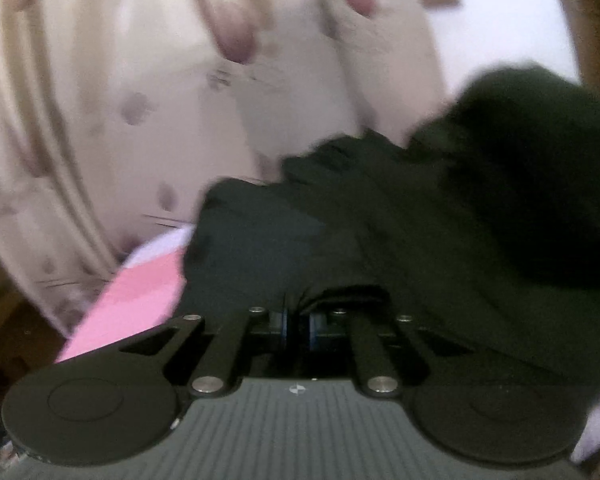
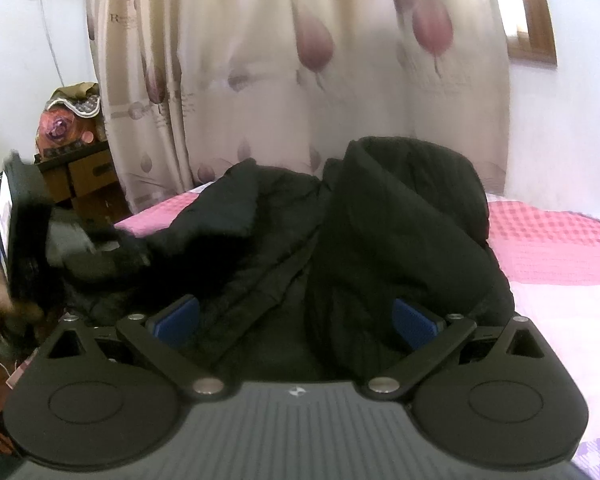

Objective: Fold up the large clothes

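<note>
1. Left wrist view: the left gripper (image 1: 298, 322) has its fingers drawn almost together, with a pinch of the black jacket (image 1: 380, 216) bunched between the blue pads at lower centre. The frame is blurred, so how firmly the cloth is caught is hard to judge. From the fingers the jacket runs up and to the right, ending in a dark rounded bulk at the right edge. A strip of the pink bed cover (image 1: 140, 304) shows lower left, with the flowered curtain (image 1: 140, 80) behind it. The gripper points slightly downward.

2. Right wrist view: the right gripper (image 2: 298, 320) stands wide open, its blue fingers (image 2: 414, 322) spread to either side of the jacket (image 2: 380, 232) and pressing on nothing that I can see. The jacket lies heaped on the bed (image 2: 548, 240), straight ahead of the fingers, its folds running away toward the curtain (image 2: 280, 80). At left centre the other gripper shows as a dark blur at the jacket's left edge. This hand is tilted gently down over the near hem, and looks better placed for the right side.
</note>
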